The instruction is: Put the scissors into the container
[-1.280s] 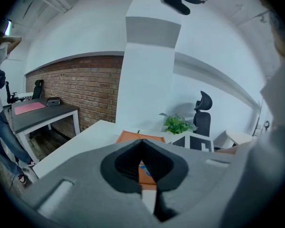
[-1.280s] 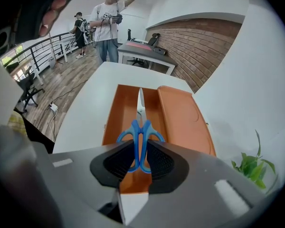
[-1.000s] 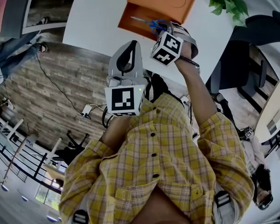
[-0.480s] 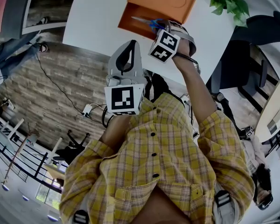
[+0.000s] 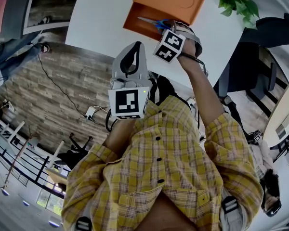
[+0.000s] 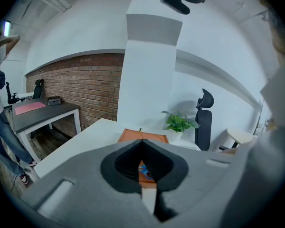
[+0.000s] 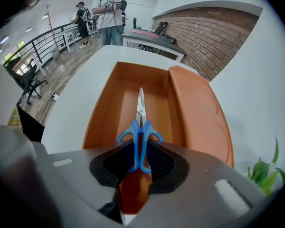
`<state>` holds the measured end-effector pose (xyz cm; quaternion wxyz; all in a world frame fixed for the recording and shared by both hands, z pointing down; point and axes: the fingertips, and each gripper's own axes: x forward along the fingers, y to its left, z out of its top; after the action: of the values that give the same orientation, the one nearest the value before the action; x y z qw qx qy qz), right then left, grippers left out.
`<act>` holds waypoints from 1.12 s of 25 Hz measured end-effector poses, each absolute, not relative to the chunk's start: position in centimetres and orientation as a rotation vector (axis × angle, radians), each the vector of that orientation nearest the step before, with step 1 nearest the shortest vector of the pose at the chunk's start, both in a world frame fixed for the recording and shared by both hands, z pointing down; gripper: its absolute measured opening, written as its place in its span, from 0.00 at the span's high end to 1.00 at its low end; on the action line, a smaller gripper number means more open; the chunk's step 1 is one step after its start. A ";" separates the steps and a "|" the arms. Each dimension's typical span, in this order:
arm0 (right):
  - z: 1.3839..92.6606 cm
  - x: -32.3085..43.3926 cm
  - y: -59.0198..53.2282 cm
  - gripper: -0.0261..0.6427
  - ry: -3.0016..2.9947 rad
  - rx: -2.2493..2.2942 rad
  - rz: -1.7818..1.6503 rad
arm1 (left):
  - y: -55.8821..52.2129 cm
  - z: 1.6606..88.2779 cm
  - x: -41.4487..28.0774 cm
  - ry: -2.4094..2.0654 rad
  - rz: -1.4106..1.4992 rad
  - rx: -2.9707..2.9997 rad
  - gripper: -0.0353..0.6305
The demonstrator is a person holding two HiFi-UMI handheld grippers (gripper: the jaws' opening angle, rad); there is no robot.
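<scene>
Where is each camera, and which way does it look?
Head view: on the head, looking down at shirt, left hand-held gripper, right hand-held gripper, container.
Left gripper view: on the left one, facing across the table past shut jaws.
Right gripper view: on the right one, facing down at held scissors.
Shared: all show the container.

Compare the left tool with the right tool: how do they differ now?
The left tool has its jaws together on nothing; the right tool holds the scissors by their blue handles. The left tool points out nearly level, while the right tool points steeply down at the orange container. Both have grey bodies.
</scene>
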<state>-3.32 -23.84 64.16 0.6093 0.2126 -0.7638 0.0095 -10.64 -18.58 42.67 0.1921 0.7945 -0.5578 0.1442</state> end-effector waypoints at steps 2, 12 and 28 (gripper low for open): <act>64.3 -3.3 -23.9 0.82 -1.757 0.490 0.018 | -18.6 42.7 -10.7 -1.564 0.402 2.230 0.95; 64.4 -3.3 -23.8 0.81 -1.724 0.479 0.002 | -18.6 42.8 -11.0 -1.564 0.403 2.223 0.95; 62.0 -3.2 -23.7 0.86 -1.771 0.547 -0.013 | -18.0 42.3 -10.7 -1.569 0.400 2.237 0.95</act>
<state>-3.16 -23.67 61.99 0.6003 0.2358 -0.7642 -0.0056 -10.75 -17.97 42.28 0.1888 0.7955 -0.5579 0.1421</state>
